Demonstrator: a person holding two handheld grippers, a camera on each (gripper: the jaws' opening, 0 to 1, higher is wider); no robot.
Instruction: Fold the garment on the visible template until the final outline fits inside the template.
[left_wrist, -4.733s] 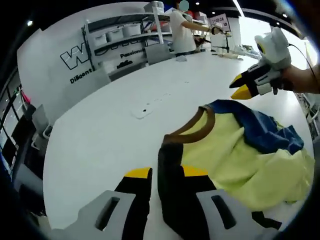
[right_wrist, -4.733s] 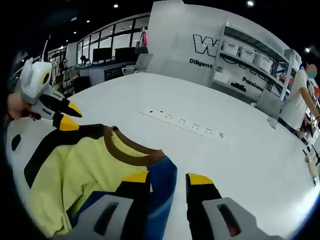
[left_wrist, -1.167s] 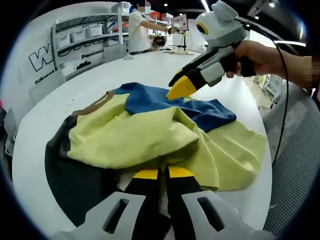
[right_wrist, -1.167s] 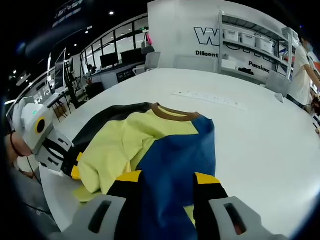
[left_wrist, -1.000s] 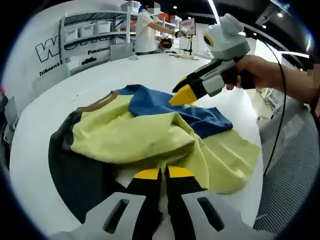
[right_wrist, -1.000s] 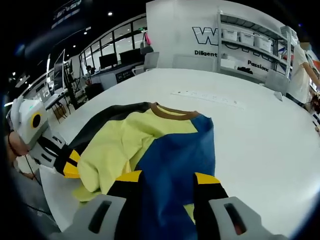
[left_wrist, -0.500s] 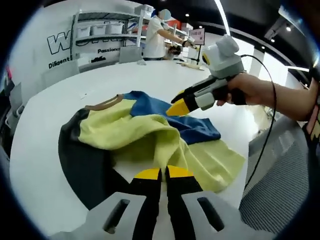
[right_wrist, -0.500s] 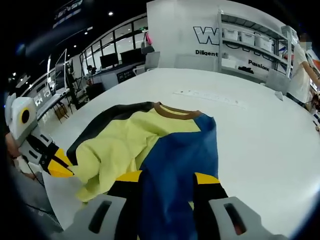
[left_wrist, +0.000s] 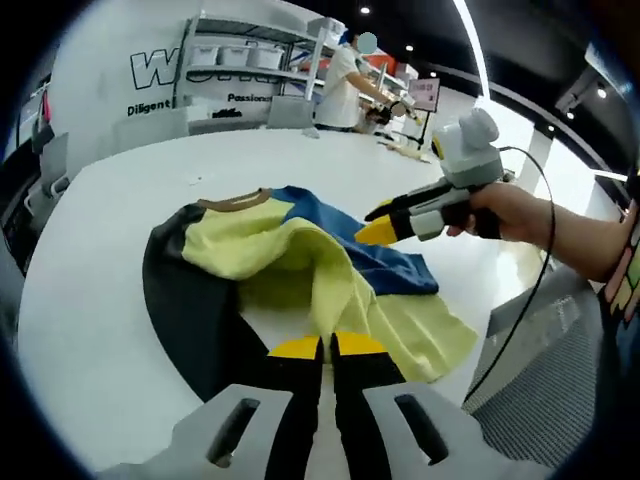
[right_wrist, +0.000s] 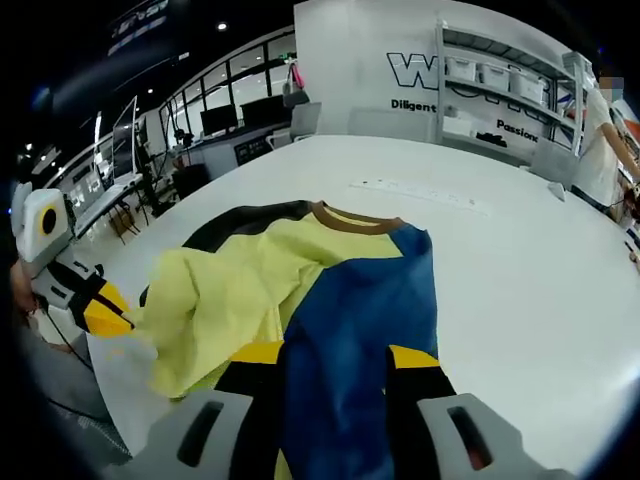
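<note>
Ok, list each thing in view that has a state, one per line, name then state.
garment: rumpled on the table, part folded, yellow hem lifted, not flat
left gripper: shut on the garment's yellow hem
right gripper: jaws apart, blue cloth lying between them; grip cannot be told
table: white, bearing the garment

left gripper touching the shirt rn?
Touching. Left gripper view: the left gripper is shut on the yellow hem of the shirt, which rises taut from the closed tips.
</note>
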